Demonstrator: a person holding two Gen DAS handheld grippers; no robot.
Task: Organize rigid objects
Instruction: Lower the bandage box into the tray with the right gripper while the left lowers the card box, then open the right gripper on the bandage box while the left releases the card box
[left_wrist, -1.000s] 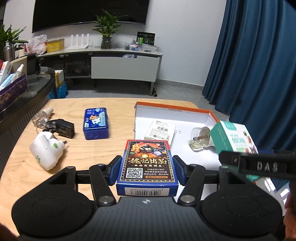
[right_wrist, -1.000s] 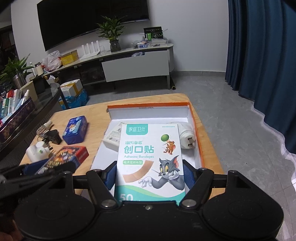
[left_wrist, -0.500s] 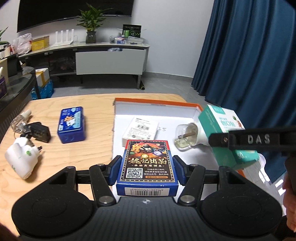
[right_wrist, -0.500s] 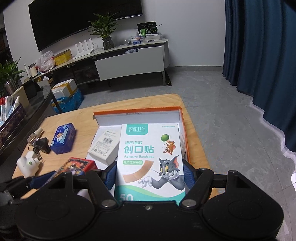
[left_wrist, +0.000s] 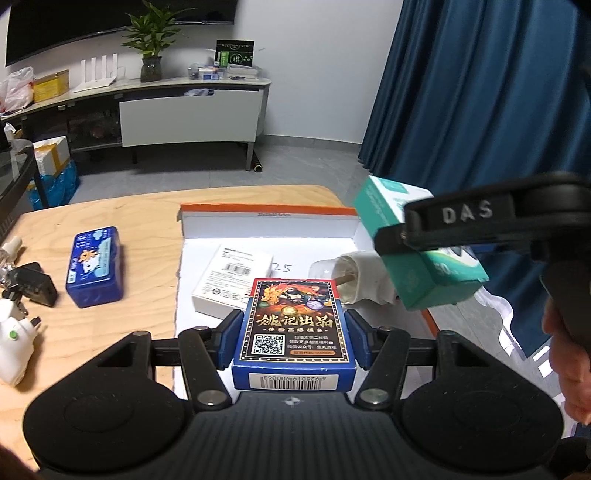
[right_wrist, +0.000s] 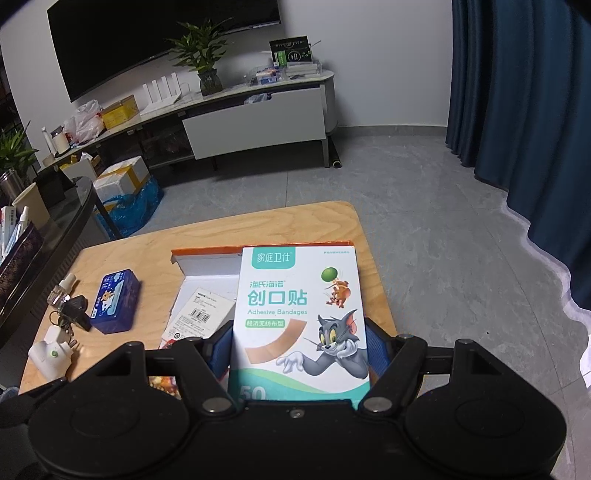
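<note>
In the left wrist view, the left gripper (left_wrist: 293, 325) is clenched on a blue card box (left_wrist: 294, 325), its blue pads pressed to the box's two long sides, and holds it in the air over the near part of the orange-rimmed tray (left_wrist: 269, 214). Inside the tray, a white carton (left_wrist: 232, 284) lies flat just beyond the card box, and a white plug-in device (left_wrist: 354, 275) lies on its side toward the tray's right wall. Above that wall the right gripper (left_wrist: 424, 243) carries a bandage box (left_wrist: 413, 254), tilted and clear of the tray floor. Left of the tray, on the wooden table (left_wrist: 147, 229), rest a blue tin (left_wrist: 94, 267), a black adapter (left_wrist: 33, 288) and a white plug (left_wrist: 14, 349), none yet put away. In the right wrist view, the right gripper (right_wrist: 299, 354) grasps the bandage box (right_wrist: 299, 317) by its sides, held above the tray (right_wrist: 207, 254), whose right half it hides; the white carton (right_wrist: 203, 314) and a corner of the card box (right_wrist: 166, 384) show to its left. The step in hand appears to be carrying both boxes over the tray for placing. The next move likely calls for lowering each box onto a bare patch of tray floor, the card box near the front and the bandage box clear of the plug-in device, before the jaws let go.
</note>
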